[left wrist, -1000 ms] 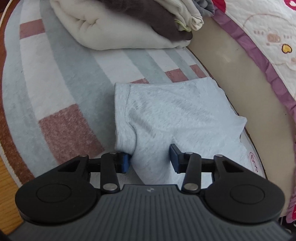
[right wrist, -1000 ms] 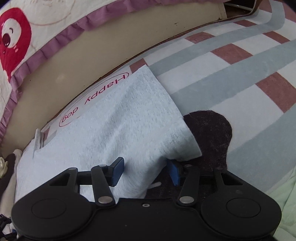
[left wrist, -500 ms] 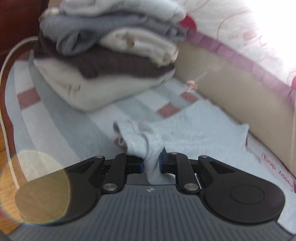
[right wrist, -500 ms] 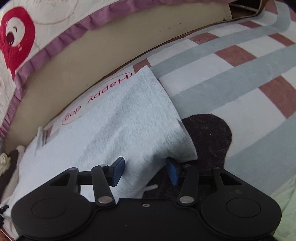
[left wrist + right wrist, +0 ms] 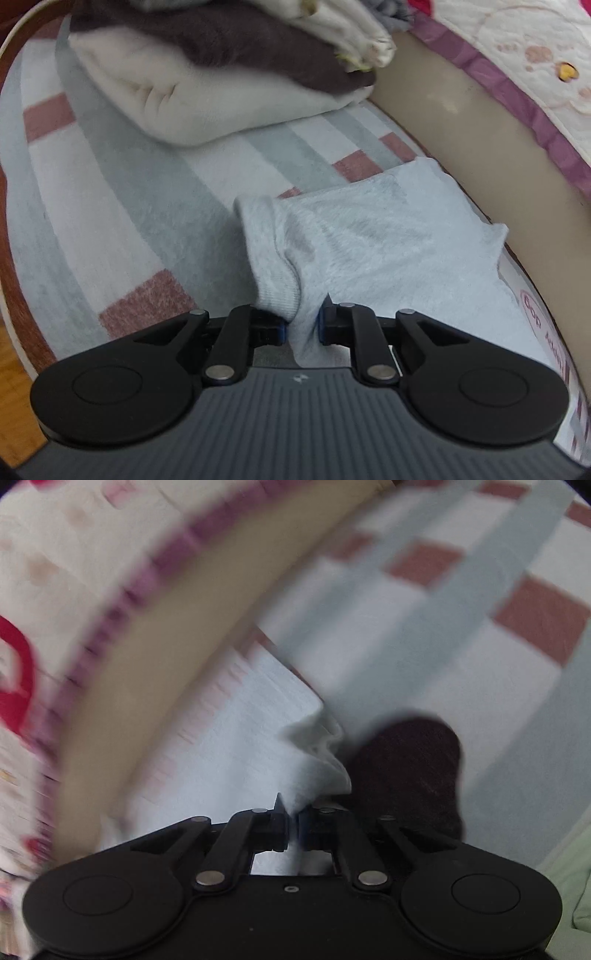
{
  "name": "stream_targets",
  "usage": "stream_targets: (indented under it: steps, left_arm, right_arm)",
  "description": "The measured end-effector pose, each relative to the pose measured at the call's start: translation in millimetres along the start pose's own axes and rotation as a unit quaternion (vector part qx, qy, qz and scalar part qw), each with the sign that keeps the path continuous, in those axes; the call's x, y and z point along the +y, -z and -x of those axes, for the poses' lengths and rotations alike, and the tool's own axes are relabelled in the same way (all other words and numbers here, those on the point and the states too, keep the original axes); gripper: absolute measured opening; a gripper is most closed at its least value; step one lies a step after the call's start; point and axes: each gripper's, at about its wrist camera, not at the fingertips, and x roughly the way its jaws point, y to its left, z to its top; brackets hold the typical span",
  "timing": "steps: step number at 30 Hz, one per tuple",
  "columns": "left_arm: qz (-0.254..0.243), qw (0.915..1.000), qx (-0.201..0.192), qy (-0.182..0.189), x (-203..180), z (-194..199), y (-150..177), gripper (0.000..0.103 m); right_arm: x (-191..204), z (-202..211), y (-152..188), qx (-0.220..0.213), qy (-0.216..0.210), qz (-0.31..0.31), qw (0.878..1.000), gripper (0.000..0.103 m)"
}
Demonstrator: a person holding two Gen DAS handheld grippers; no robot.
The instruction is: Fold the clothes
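Fabric of a pale grey knit T-shirt (image 5: 369,240), bunched at its sleeve, sits pinched in the left tool (image 5: 302,326) on the striped rug (image 5: 110,221), near stacked folded clothes (image 5: 229,66). Right view, blurred: right tool (image 5: 293,825) clamps the shirt's (image 5: 258,746) edge beside a dark rug patch (image 5: 410,764).

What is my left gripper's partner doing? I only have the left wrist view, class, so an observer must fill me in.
Observer: The right gripper is shut on the light grey garment.
Operator: What lies beside it?
Observer: A dark brown patch on the striped rug, right of the pinched cloth.
Operator: Is the view sharp?
Observer: No, it is motion-blurred; the bed's purple trim smears.
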Motion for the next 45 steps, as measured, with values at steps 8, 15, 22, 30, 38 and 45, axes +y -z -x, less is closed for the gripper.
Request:
stream_targets:
  steps: [8,15,22,30,38,45]
  left_arm:
    - [-0.026,0.9973,0.063,-0.025,-6.1,-7.8,5.6,0.014]
    - [0.033,0.9970,0.070,0.008,21.1,12.3,2.3,0.014]
    - [0.004,0.9899,0.072,-0.122,27.7,20.2,3.9,0.038]
    - [-0.066,0.9956,0.038,-0.054,-19.6,26.4,6.8,0.036]
    - [-0.130,0.9864,0.034,0.095,-83.2,17.1,13.9,0.037]
    - [-0.158,0.9854,0.032,0.054,-130.8,-21.0,0.2,0.038]
  right_arm:
    - [9.3,-7.3,12.7,0.009,0.112,0.185,0.976,0.004]
    - [21.8,4.7,4.0,0.022,0.112,0.216,0.970,0.003]
    - [16.7,-14.8,8.2,0.030,0.259,0.290,0.921,0.018]
    - [39.2,4.1,-38.6,-0.049,0.173,0.319,0.930,0.038]
    - [57.7,-77.7,-63.9,0.025,0.119,0.378,0.918,0.061]
    - [58.8,-139.0,-68.6,0.037,0.113,0.407,0.906,0.057]
